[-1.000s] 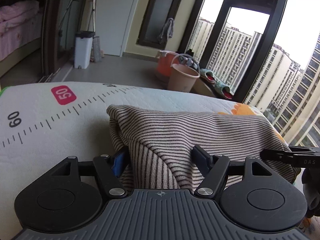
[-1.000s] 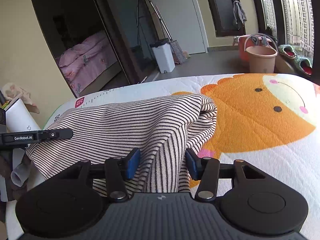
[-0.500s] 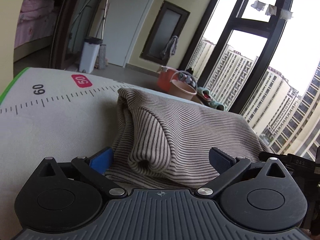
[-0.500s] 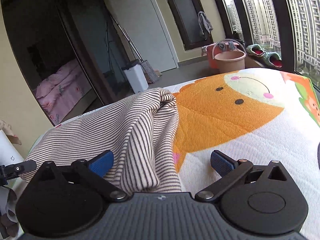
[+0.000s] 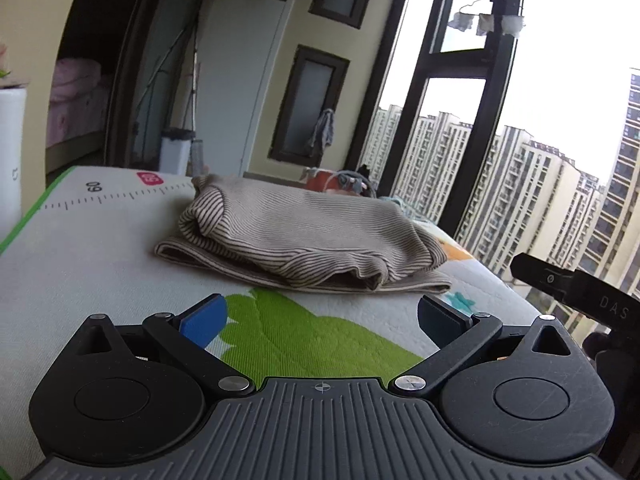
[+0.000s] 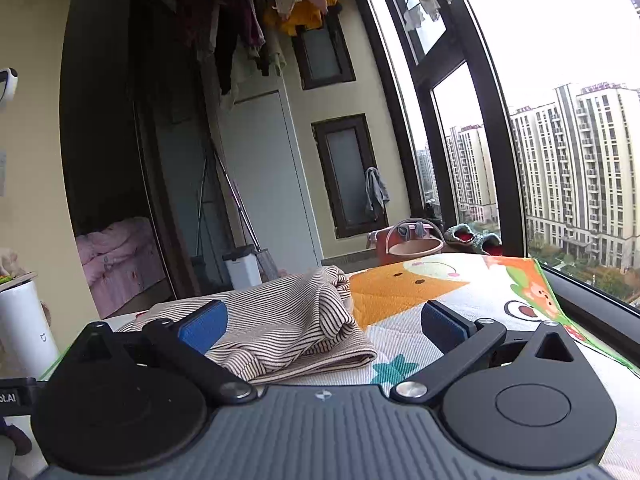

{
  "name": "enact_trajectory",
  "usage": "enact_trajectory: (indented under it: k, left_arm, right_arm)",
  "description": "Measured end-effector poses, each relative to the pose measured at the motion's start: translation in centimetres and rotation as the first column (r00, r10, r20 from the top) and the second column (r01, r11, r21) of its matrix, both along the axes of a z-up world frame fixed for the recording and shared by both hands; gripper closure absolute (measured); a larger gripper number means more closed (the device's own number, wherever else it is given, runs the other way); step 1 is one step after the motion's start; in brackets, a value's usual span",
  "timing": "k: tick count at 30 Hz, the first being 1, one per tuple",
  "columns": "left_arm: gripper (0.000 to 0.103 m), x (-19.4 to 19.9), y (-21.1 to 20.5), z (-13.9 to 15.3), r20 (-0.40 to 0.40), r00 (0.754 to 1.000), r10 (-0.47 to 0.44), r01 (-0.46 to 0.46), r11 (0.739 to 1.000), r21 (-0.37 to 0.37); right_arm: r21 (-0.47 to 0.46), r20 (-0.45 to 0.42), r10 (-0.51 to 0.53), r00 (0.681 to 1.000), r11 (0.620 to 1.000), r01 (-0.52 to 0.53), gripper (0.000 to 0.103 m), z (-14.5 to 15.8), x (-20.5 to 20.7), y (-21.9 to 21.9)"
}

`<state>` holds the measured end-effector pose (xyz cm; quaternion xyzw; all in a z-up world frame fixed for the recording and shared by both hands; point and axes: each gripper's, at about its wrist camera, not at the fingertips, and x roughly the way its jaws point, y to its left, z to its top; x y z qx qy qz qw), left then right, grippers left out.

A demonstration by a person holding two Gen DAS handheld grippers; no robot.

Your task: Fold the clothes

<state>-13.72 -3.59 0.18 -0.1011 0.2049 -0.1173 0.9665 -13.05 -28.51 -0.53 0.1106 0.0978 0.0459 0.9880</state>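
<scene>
Left wrist view, folded striped garment [image 5: 304, 236] on play mat [image 5: 100, 256], bucket [image 6: 416, 245] beyond, both grippers [image 5: 322, 316] [image 6: 323, 322] spread apart, empty.

Garment [image 5: 304, 232] — beige, dark-striped

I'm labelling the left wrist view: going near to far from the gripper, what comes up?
left gripper → green leaf print → folded striped garment → orange bucket → window frame

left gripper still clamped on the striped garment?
No. The left gripper is open above the mat, with the striped garment lying free ahead.
</scene>
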Motion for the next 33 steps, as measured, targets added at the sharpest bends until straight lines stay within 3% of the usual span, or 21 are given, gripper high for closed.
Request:
enact_trajectory:
  k: [4, 9, 13, 16, 21, 33]
  left_arm:
    - [0.0, -2.3, 0.3, 2.5, 0.054, 0.998, -0.015, 0.015, 1.0, 0.003]
    - [0.0, -4.6, 1.1, 4.5, 0.083, 0.996, 0.028, -0.025, 0.999, -0.04]
    - [0.0, -5.5, 0.8, 4.4, 0.091, 0.992, 0.088, -0.09, 0.996, 0.022]
    - [0.0, -5.6, 0.7, 3.9, 0.079, 0.993, 0.088, -0.092, 0.995, 0.039]
    - [0.0, -5.9, -0.2, 3.2, 0.118, 0.988, 0.098, -0.113, 0.985, 0.134]
    - [0.0, -5.7, 0.7, 2.5, 0.067, 0.991, 0.112, -0.118, 0.989, 0.091]
  right_arm:
    - [-0.065, -0.083, 0.13, 0.988, 0.989, -0.135, 0.0, -0.6, -3.7, 1.5]
    - [-0.133, -0.072, 0.113, 0.991, 0.984, -0.122, 0.0, 0.4, -5.7, 3.5]
    - [-0.163, -0.075, 0.096, 0.993, 0.981, -0.107, 0.0, 1.2, -6.4, 4.5]
    - [-0.173, -0.069, 0.089, 0.994, 0.98, -0.1, 0.0, 1.0, -6.2, 4.6]
    - [-0.162, -0.073, 0.063, 0.995, 0.984, -0.074, 0.0, 0.8, -6.1, 4.1]
    - [-0.183, -0.094, 0.082, 0.992, 0.978, -0.098, 0.0, 0.5, -6.0, 4.5]
